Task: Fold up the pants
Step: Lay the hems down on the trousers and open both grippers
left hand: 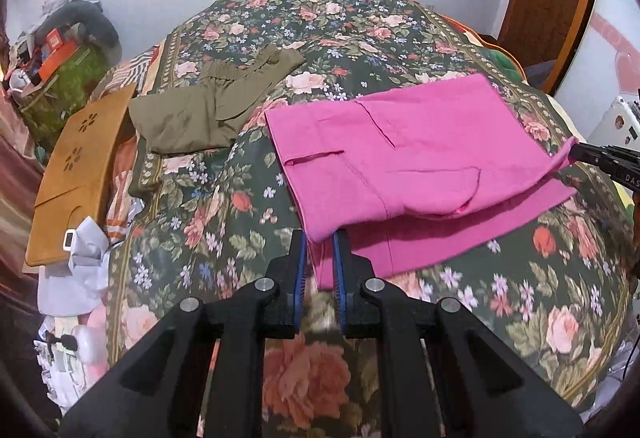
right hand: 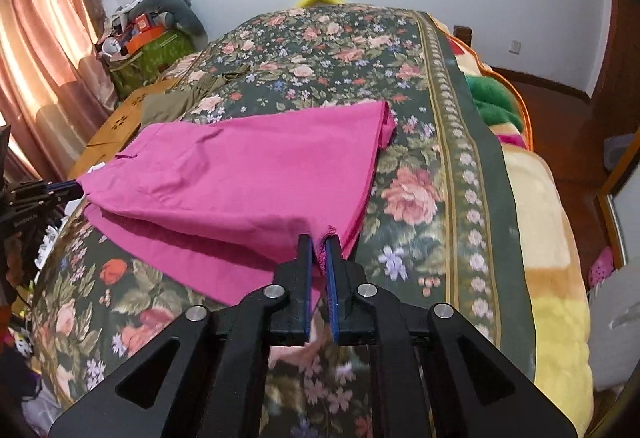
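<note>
We found the pink pants (left hand: 404,157) lying on the bed (left hand: 224,205), over its floral cover, partly doubled with the upper layer raised above the lower. Our left gripper (left hand: 320,238) had its jaws clamped on the near corner of that upper layer. Our right gripper (right hand: 319,242) had its jaws clamped on the opposite near corner. Olive pants (left hand: 208,105) lay beyond, apart from the pink pair, beside a brown board (left hand: 76,173).
</note>
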